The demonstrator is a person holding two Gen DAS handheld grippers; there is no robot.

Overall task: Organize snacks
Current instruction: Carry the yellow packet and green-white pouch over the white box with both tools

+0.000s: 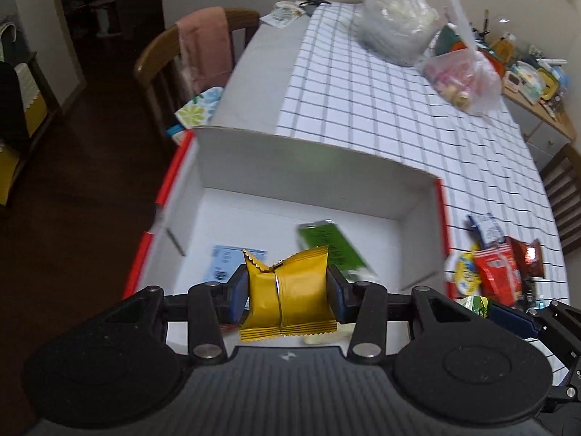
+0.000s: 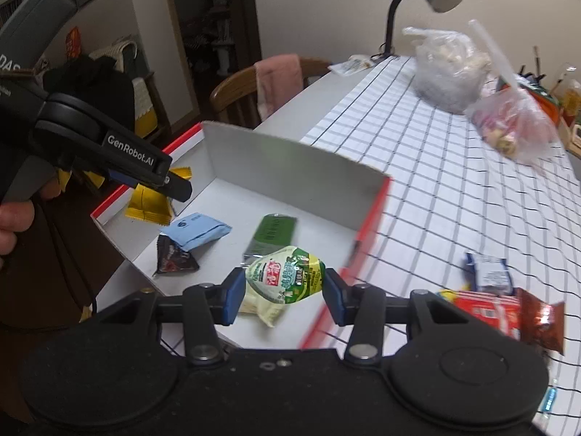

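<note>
Through the left wrist camera I have my left gripper (image 1: pixel 288 292) clamped on a crinkled gold foil snack packet (image 1: pixel 288 296), pinched across its middle so it stands upright above the near edge of the white cardboard box with red outer sides (image 1: pixel 316 167). On the box floor lie a dark green flat packet (image 1: pixel 332 250) and a pale blue sachet (image 1: pixel 227 261); more loose snacks, among them a red wrapper (image 1: pixel 497 272), wait on the checked tablecloth (image 1: pixel 363 83) just beside the box's right wall.

Through the right wrist camera my right gripper (image 2: pixel 283 292) grips a plump white-and-green printed snack bag (image 2: pixel 287 283) by its sides, poised over the box's near right corner, ready, I judge, for dropping in. A small black triangular packet (image 2: pixel 174 256) lies near the box's left edge
</note>
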